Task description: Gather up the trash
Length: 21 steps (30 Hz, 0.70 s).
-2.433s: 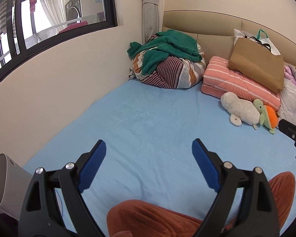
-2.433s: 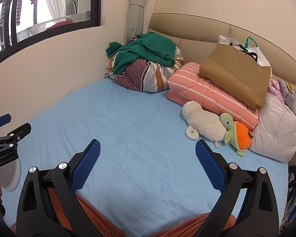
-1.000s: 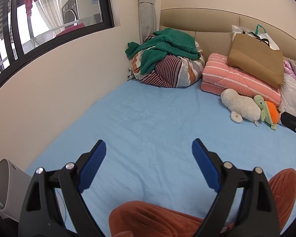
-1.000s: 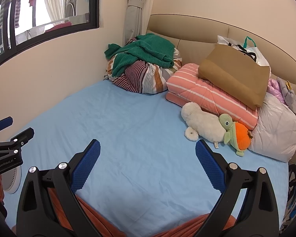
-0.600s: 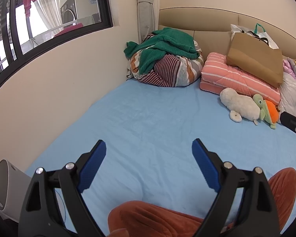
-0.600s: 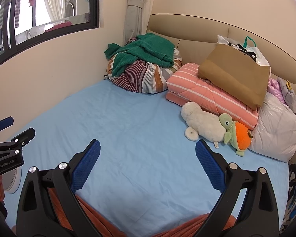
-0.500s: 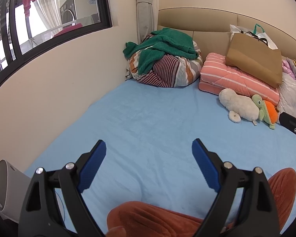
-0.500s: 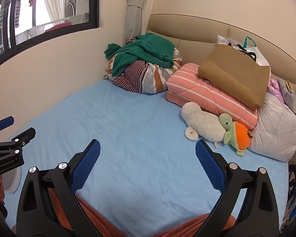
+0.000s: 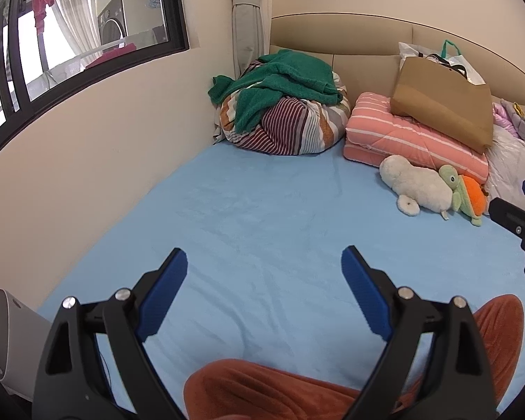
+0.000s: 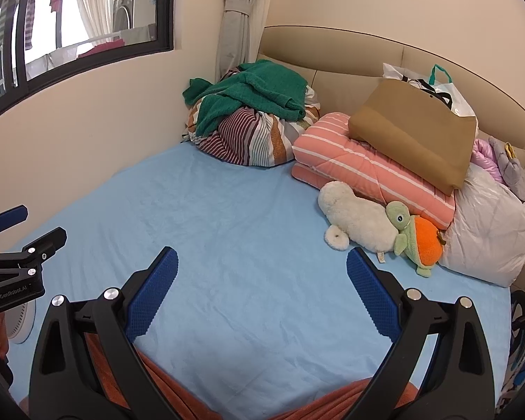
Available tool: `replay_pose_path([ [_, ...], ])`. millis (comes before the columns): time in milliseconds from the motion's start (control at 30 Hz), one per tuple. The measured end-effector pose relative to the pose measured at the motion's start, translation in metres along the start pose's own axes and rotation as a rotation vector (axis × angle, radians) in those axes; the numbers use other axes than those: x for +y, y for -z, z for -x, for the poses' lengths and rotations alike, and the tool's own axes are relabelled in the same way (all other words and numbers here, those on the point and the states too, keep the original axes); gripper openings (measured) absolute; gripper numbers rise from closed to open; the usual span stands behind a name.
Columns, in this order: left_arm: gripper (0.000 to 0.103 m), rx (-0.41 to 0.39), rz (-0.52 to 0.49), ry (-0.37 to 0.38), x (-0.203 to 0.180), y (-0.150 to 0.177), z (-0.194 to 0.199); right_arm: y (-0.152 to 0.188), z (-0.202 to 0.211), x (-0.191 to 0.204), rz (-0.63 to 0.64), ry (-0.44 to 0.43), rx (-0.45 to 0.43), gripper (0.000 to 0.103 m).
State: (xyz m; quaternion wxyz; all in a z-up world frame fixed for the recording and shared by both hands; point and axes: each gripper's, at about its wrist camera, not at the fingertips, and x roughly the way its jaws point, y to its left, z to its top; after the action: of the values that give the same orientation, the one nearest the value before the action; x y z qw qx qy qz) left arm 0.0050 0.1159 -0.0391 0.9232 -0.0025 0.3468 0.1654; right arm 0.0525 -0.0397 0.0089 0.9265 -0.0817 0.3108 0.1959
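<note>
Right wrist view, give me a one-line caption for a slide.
Open right gripper hovers over a blue bed near two plush toys and a brown bag.

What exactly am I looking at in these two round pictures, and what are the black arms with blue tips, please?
Each picture comes from a fisheye camera on a hand-held gripper, looking forward along its two fingers. One shows the left gripper, the other the right gripper; a person holds both. Both are open and hold nothing. Below them is a bed with a blue sheet. At its head lie a green towel on a striped bundle, a pink striped quilt under a brown paper bag, a white plush toy and a turtle plush. No obvious trash shows.
</note>
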Motion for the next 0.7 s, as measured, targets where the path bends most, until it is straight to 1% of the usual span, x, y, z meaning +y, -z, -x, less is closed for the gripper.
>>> replay_pose_path([
  [200, 0.09, -0.011, 0.032, 0.028, 0.0052, -0.0012, 0.0005, 0.0007, 0.0004, -0.0006, 0.002, 0.0, 0.001, 0.094],
  [400, 0.09, -0.028, 0.013, 0.009, 0.0027, -0.0023, 0.0045, 0.0014, 0.0012, -0.0011, -0.007, 0.001, 0.001, 0.094],
  [700, 0.09, -0.018, 0.009, 0.005, 0.0011, -0.0029, 0.0041, 0.0028, 0.0005, -0.001, -0.011, 0.003, 0.005, 0.094],
])
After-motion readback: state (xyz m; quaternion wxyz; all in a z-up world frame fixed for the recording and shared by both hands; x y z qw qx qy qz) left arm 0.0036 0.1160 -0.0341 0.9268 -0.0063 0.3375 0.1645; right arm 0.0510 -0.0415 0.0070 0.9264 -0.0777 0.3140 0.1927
